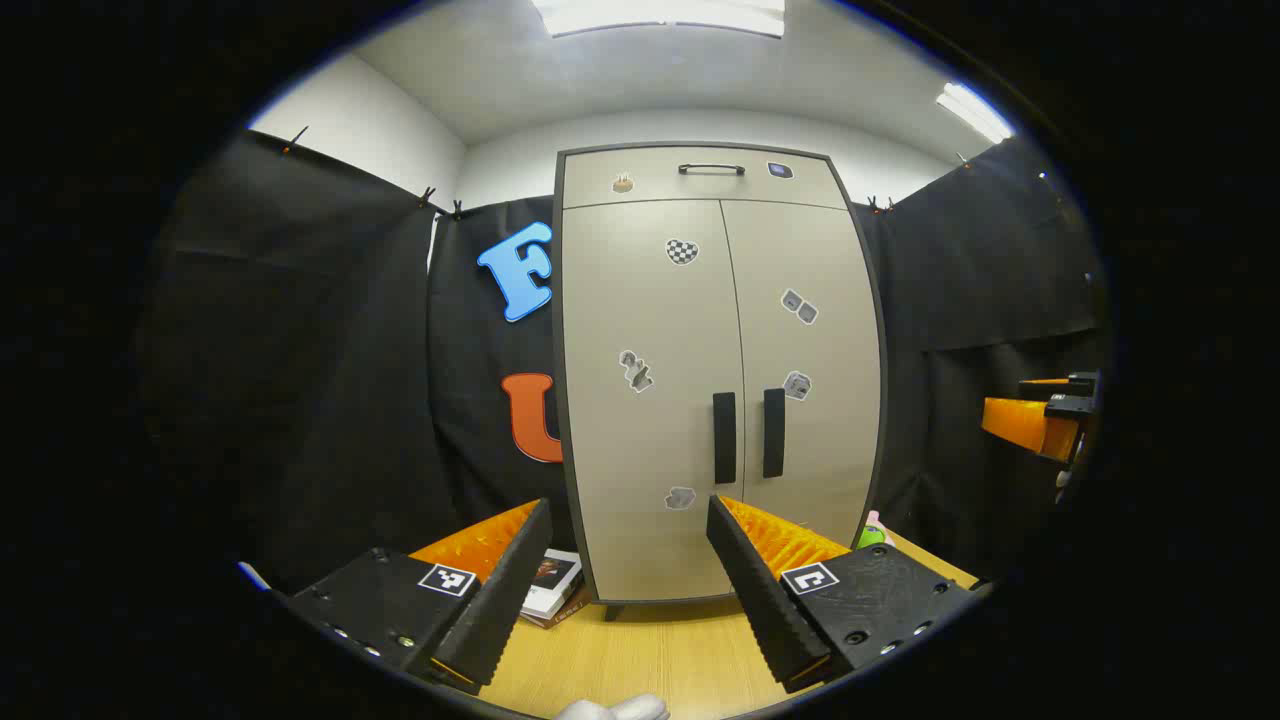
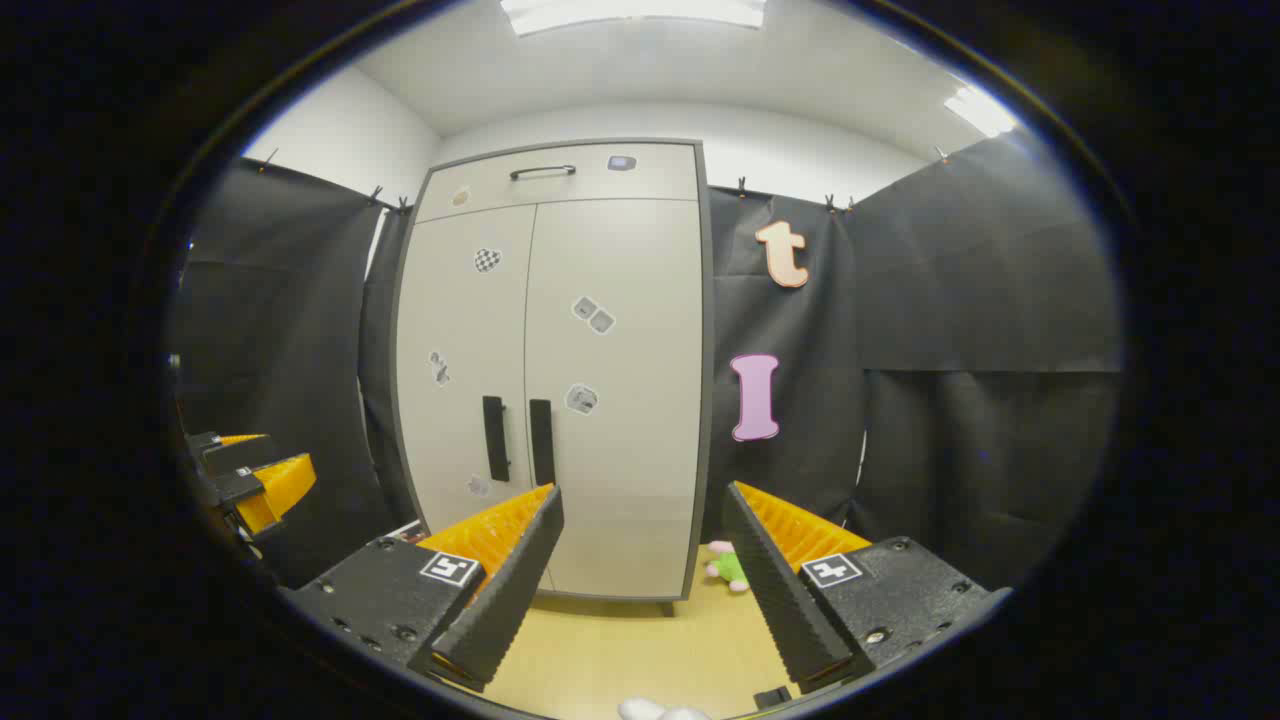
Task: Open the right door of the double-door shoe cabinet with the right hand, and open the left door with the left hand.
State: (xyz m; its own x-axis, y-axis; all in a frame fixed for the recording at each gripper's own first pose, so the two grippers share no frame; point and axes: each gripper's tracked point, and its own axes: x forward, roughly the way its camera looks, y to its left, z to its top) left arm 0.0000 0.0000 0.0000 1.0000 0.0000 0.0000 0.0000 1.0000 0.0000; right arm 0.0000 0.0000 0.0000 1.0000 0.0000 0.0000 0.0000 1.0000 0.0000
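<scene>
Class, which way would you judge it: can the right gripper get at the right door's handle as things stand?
Probably yes. The right gripper is open, and nothing stands between it and the right door handle. Both doors are shut, so the handle faces it.

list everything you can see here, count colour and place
cabinet: 1, beige with dark frame, standing on the table, both doors closed
door handles: 2, black, upright either side of the middle seam
drawer handle: 1, black, top panel
stickers: several, grey, scattered on the doors
table: 1, light wood
books: small stack, left of cabinet foot
plush toy: 1, green and pink, right of cabinet foot
left tool: 1, black and orange, open
right tool: 1, black and orange, open
</scene>
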